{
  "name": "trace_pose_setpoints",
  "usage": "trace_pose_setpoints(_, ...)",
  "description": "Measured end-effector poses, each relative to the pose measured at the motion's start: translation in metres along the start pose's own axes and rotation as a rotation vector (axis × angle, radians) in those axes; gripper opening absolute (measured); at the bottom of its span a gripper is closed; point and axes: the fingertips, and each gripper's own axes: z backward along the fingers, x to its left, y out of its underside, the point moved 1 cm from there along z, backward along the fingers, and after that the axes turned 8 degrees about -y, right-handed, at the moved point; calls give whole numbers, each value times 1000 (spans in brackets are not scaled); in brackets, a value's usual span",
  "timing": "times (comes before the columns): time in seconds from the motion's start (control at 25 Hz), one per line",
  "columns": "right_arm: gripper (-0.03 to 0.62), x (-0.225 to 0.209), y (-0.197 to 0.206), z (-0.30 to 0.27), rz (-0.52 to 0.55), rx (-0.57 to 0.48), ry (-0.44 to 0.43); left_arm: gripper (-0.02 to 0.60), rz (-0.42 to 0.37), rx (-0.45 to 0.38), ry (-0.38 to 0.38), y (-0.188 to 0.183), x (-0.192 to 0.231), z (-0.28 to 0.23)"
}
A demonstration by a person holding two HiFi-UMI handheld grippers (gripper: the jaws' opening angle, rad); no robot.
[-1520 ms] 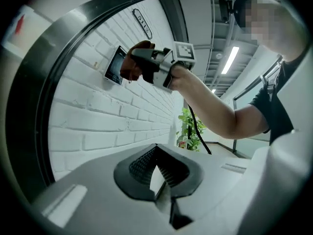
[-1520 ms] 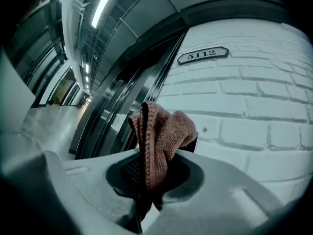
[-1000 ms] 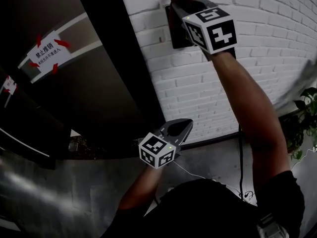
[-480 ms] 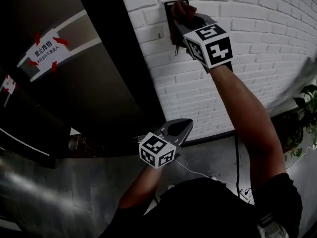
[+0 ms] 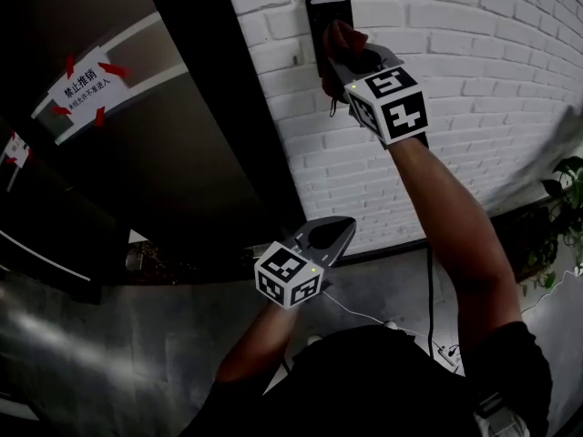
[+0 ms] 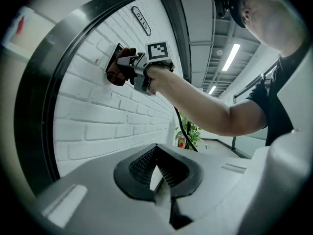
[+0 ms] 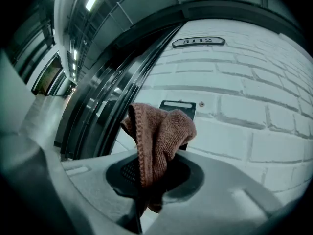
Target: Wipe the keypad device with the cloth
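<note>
A: Where's the keypad (image 5: 328, 9)?
B: Head view, 12 o'clock. Black, upright, fixed on the white brick wall (image 5: 474, 89), with the dark door frame (image 5: 228, 107) just beside it at its 9 o'clock.
A: And the cloth (image 5: 343, 36)?
B: Brown, on the keypad's 6 o'clock half, touching it as far as the head view shows. The top strip of the keypad is bare.
A: And the right gripper (image 5: 339, 60)?
B: Jaws are pinching the cloth at a fold, and a loose wad sticks out ahead of the tips. In the right gripper view that wad covers most of the keypad.
A: And the left gripper (image 5: 344, 228)?
B: Low, at 6 o'clock from the right one, well apart from the wall. Jaws pressed together, nothing between them. Idle.
A: How will the cloth handle?
B: Looks like a soft, light, limp knit. It'll likely bunch and not push back, so the wad does the wiping, not the jaw tips. The hold on the fold looks right: deep enough not to slip, wad free in front.
A: Keypad?
B: Rigid and wall-fixed, so no bracing needed. Keys probably press easily, so light pressure. Hard jaw tips on the face would be the risk.
A: Stage?
B: Wipe under way, judging by the contact. The 12 o'clock end is not yet covered.
</note>
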Motion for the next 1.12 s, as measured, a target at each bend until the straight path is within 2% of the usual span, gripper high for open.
trace_pose_setpoints(0.8,48,23,64,-2,-55,104,-35,17,5,-1,-4,1,-4,5)
trace_pose_setpoints(0.96,48,31,85,-3,-95,148,-67,17,9,-1,-5,3,-4,7)
trace_pose_setpoints(1.12,48,41,88,6,-122,136,-96,17,12,3,-12,4,-3,9)
